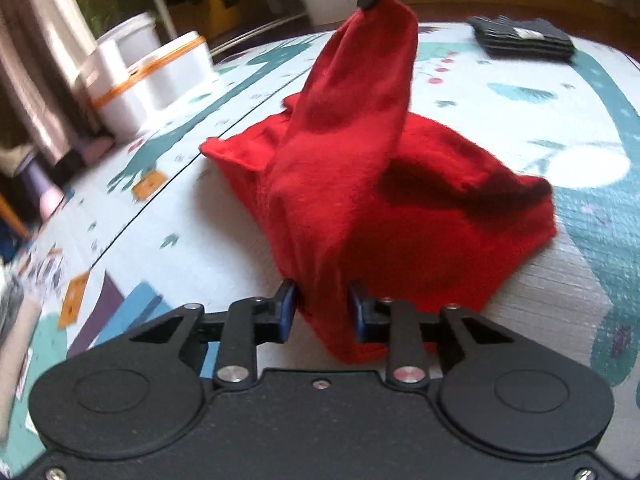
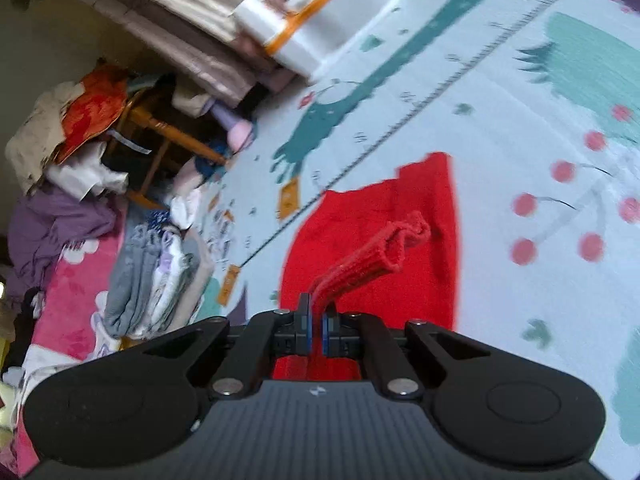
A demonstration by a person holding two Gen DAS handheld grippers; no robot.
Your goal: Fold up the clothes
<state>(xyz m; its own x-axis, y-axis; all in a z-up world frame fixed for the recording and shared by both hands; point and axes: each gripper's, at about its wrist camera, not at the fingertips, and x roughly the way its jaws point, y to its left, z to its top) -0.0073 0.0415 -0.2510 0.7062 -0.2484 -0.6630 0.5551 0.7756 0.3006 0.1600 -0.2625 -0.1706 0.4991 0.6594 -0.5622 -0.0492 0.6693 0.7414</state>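
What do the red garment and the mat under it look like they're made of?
Red garment: soft knit, probably fleece or wool blend; matte fuzzy surface, ribbed cuff in the right gripper. Mat: likely foam play mat; printed, embossed texture, panel seam.
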